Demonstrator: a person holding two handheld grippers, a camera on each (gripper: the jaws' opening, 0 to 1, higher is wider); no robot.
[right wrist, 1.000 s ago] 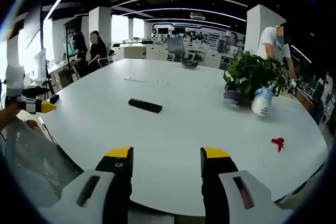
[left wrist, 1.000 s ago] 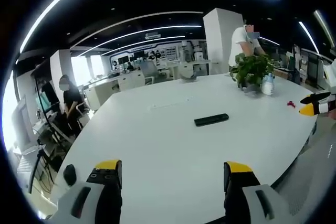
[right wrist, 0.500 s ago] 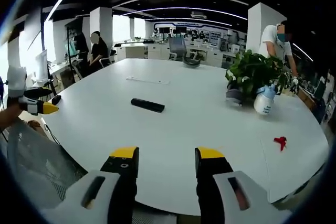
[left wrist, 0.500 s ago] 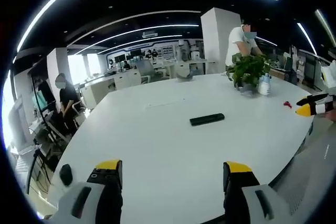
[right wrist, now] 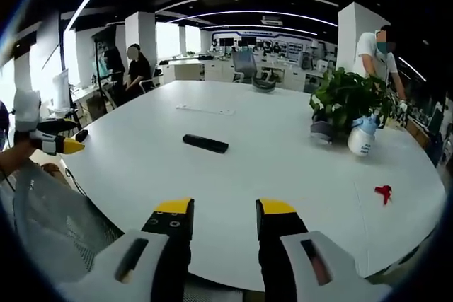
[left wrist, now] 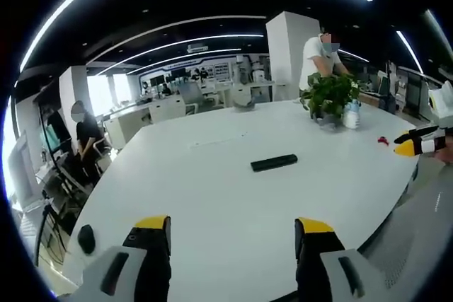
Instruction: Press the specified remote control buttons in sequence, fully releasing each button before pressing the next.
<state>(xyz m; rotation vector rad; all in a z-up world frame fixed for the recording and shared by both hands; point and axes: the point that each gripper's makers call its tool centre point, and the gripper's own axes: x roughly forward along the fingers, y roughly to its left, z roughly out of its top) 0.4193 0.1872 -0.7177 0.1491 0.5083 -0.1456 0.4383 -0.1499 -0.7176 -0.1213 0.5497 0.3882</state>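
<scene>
Remote control (left wrist: 274, 163) is seen in the left gripper view lying flat near the middle of the white table (left wrist: 212, 203), well apart from the left gripper (left wrist: 233, 235), whose jaws stand parted and empty. It is judged light, rigid and liable to skid when pressed; pressing straight down from above is advised. Right gripper view: remote control (right wrist: 205, 143) ahead, right gripper (right wrist: 225, 211) narrowly parted, nothing held. Potted plant (right wrist: 347, 100), spray bottle (right wrist: 364, 136) and a small red item (right wrist: 383, 192), perhaps a clip, are set aside; nothing blocks the path.

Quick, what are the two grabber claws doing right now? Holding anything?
Left gripper: open, holding nothing, above the white table.
Right gripper: open, jaws closer together, holding nothing; the remote control lies ahead, untouched.
</scene>
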